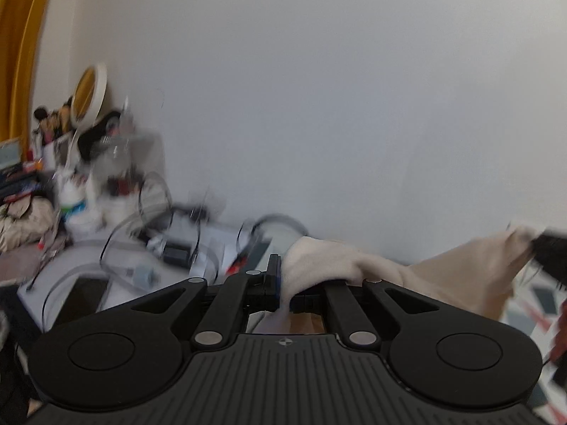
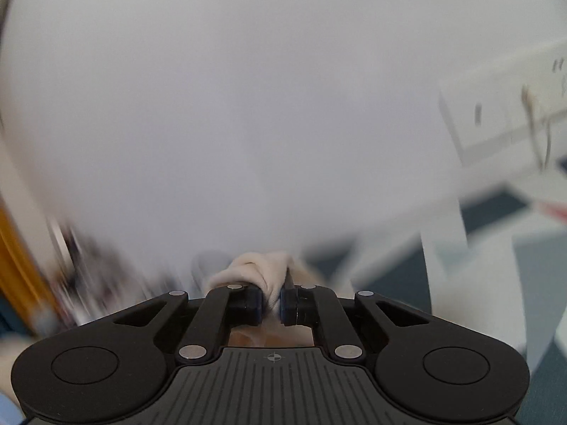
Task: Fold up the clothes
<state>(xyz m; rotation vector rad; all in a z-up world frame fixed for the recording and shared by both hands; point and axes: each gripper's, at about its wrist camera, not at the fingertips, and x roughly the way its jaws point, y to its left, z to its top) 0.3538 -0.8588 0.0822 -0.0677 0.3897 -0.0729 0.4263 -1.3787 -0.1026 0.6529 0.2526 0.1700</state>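
A cream-coloured garment point(image 1: 443, 269) is held up in the air between both grippers. My left gripper point(image 1: 283, 290) is shut on one bunched edge of it, and the cloth stretches to the right towards the other gripper point(image 1: 553, 251), seen at the right edge of the left wrist view. My right gripper point(image 2: 272, 302) is shut on a twisted bunch of the same cream garment point(image 2: 262, 271). Both views point at a white wall. The lower part of the garment is hidden behind the gripper bodies.
A cluttered white desk point(image 1: 88, 265) with cables, bottles and a round mirror point(image 1: 88, 92) stands at the left. A yellow curtain point(image 1: 17, 53) hangs at the far left. A patterned surface point(image 1: 538, 304) lies lower right. White furniture point(image 2: 496, 134) is blurred at the right.
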